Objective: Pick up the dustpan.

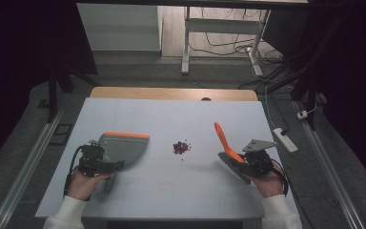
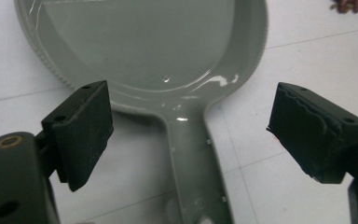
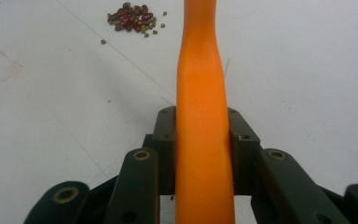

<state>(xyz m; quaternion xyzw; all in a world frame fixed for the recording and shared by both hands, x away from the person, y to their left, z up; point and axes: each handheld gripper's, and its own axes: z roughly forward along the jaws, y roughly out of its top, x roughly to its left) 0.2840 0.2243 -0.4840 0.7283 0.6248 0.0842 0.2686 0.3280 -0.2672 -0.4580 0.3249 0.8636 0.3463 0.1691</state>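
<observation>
On the tabletop point(image 1: 171, 186), the left tongs point(image 2: 189, 135) stand spread around the grey dustpan's handle point(image 2: 198, 172), ungripped. Right tongs point(image 3: 200, 140) clench the orange brush handle point(image 3: 201, 93). An off-centre closure could slide the dustpan point(image 1: 124, 148); a hard sweep might scatter the beans point(image 1: 181, 147).

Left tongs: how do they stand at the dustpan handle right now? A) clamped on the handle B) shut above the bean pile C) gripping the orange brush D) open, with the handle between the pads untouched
D: in the left gripper view the left tongs stand wide open, the grey dustpan handle running between the pads with clear gaps either side.
</observation>
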